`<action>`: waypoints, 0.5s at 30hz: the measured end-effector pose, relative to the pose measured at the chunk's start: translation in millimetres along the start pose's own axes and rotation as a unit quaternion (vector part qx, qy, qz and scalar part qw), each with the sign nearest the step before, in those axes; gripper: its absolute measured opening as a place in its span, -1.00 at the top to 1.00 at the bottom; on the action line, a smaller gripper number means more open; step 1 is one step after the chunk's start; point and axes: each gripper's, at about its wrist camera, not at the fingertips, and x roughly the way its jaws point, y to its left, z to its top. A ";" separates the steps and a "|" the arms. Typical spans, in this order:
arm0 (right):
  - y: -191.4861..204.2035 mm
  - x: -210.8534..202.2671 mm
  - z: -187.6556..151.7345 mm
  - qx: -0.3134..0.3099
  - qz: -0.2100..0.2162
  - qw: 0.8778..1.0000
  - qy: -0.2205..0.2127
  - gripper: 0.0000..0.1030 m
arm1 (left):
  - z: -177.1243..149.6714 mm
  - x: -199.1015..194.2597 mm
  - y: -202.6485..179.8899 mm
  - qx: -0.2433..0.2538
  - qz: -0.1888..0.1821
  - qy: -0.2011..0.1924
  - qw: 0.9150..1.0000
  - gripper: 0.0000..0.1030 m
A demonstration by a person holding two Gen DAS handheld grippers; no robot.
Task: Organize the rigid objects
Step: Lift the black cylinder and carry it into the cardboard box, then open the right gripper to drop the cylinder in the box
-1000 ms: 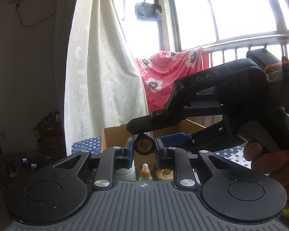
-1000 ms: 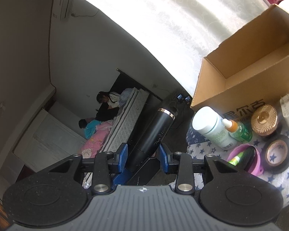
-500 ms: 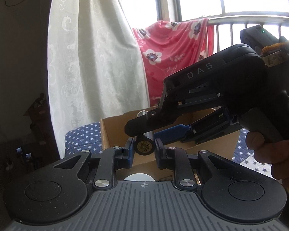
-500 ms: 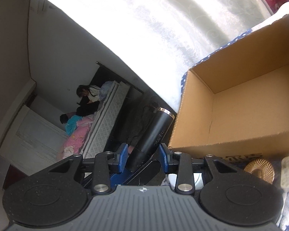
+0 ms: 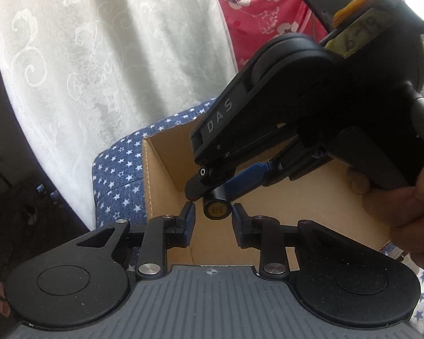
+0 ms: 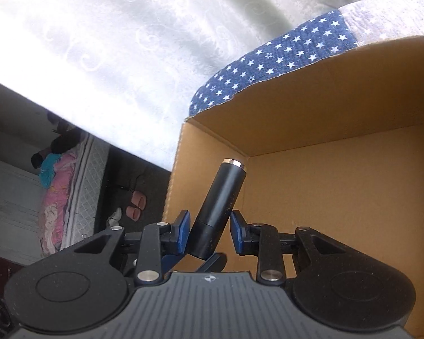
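A white patterned curtain (image 5: 99,56) hangs behind a tabletop covered in blue star-printed cloth (image 5: 118,169), which carries an open brown cardboard box (image 6: 339,197). The left hand-held gripper (image 5: 213,214) is released, its blue pads flanking the bottle's base without contact. The right hand-held gripper (image 6: 209,221) grasps a matte black cylindrical bottle with a silver rim (image 6: 220,203), tilted, over the box interior.

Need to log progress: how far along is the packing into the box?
Done: nothing shows inside the cardboard box yet. In hand: the right gripper clamps the black cylinder over the box; the left gripper is open around its base. Left: set it down; other items are out of view.
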 end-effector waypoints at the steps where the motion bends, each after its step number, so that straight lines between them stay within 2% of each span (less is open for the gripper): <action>1: -3.3 6.5 2.1 0.001 -0.010 1.000 0.002 0.37 | -0.7 -0.7 0.7 -0.001 0.007 -0.005 1.000 0.32; 3: -9.2 13.5 7.8 0.004 -0.019 1.000 0.008 0.37 | -4.0 -5.1 3.1 -0.001 0.015 -0.019 1.000 0.11; 5: -15.6 14.0 6.7 0.014 -0.011 1.000 0.012 0.35 | -8.0 -11.9 8.0 -0.007 0.015 -0.031 0.999 0.03; 10: -16.4 -4.0 5.5 0.019 -0.005 1.000 0.005 0.34 | -18.2 -35.8 23.0 -0.032 0.002 -0.054 0.998 -0.03; 15: -3.3 -44.7 3.7 0.001 0.019 0.999 -0.027 0.33 | -30.7 -71.0 44.9 -0.073 -0.024 -0.081 0.994 -0.08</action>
